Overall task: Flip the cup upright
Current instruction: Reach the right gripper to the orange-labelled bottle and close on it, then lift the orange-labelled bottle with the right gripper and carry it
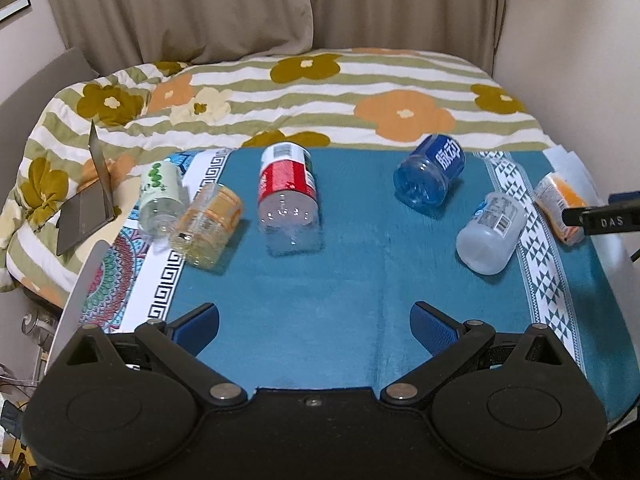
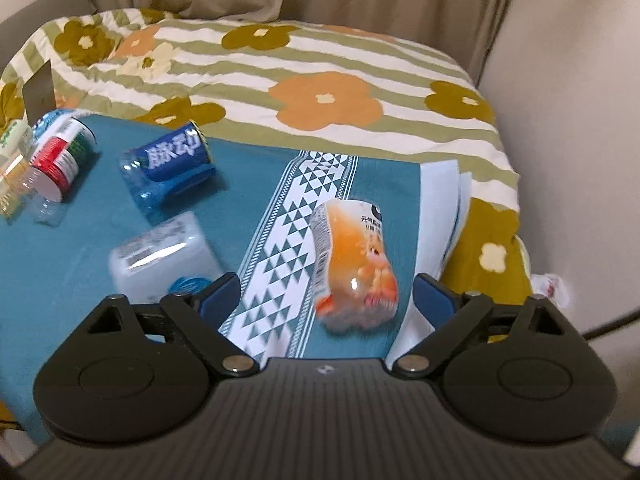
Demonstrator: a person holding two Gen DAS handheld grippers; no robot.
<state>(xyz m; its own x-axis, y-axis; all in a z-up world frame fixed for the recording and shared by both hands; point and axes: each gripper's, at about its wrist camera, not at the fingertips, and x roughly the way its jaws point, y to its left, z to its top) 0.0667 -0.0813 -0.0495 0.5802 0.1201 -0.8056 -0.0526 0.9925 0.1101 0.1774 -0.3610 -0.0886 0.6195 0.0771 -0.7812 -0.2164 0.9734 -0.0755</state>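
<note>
White characters "脉动" run across the label of the blue plastic cup lying on its side; "DAS" marks the black bar at right.

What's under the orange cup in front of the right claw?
The orange cup lies on its side on the teal cloth, its left edge over the white triangle-patterned band. The open right claw holds nothing. The spot beneath the cup is hidden.

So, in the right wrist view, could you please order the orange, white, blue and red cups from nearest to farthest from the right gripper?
From the right gripper:
1. Orange cup, between the open fingers.
2. White cup, just left.
3. Blue cup, farther back left.
4. Red cup, far left.
</note>
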